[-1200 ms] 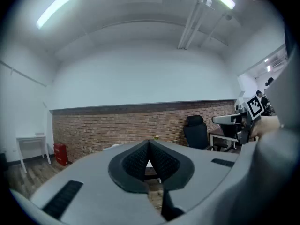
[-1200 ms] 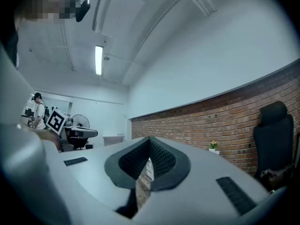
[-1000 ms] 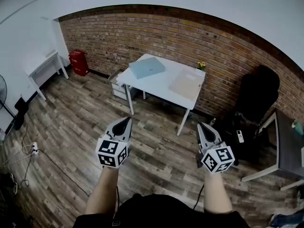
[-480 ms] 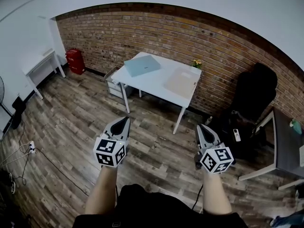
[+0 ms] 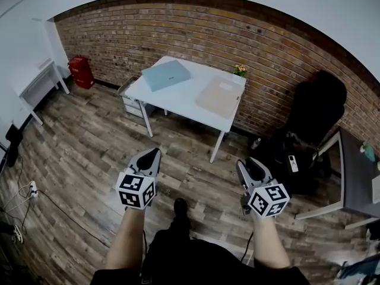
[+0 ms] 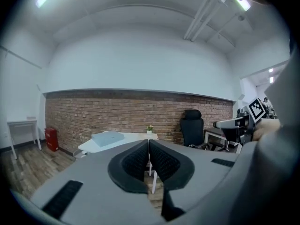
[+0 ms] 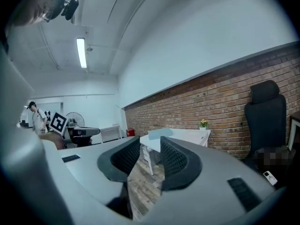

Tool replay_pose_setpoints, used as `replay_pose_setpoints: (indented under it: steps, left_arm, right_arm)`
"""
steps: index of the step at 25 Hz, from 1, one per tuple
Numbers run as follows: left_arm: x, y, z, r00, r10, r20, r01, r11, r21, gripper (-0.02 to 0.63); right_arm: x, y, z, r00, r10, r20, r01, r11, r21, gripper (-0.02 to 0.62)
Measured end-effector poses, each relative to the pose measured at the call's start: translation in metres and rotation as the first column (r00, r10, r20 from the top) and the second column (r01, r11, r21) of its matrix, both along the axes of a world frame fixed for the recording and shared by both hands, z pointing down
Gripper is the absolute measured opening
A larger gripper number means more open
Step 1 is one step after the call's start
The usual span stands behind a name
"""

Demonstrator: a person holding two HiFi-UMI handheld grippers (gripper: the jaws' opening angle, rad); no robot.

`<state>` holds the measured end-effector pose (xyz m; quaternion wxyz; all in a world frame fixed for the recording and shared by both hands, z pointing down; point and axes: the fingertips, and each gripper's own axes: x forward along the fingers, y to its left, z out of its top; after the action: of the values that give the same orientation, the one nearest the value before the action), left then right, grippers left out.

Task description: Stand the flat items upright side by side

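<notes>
Blue item (image 5: 165, 75) and tan item (image 5: 218, 97) lie flat on the table (image 5: 178, 100), the blue one lengthwise along the wall. The left gripper (image 5: 154, 153) is closed and empty. The right gripper (image 5: 244, 164) has just been opening, with nothing between its jaws.

No legible text, label, brand, number or sign anywhere.

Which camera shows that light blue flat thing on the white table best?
The head view: looking down, it shows the whole top of the light blue flat item lying on the white table. The left gripper view and the right gripper view both catch it from low down, nearly edge-on, as a thin slab.
</notes>
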<state>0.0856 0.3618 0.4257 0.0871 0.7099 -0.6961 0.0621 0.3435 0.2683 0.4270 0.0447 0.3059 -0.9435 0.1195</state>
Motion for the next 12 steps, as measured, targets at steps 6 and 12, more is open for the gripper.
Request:
replay_pose_setpoints:
  steps: [6,12]
  left_arm:
    - [-0.039,-0.089,0.017,0.999,0.034,-0.037,-0.033,0.999,0.008,0.018]
    - [-0.075,-0.178,0.009,0.993,0.110,-0.041,-0.109,0.994,0.031,0.182]
  right_arm:
    - [-0.034,-0.081,0.011,0.999,0.023,-0.048,-0.024,1.000,-0.021,0.178]
    - [-0.096,-0.155,0.003,0.998,-0.001,-0.055,0.000,1.000,-0.023,0.282]
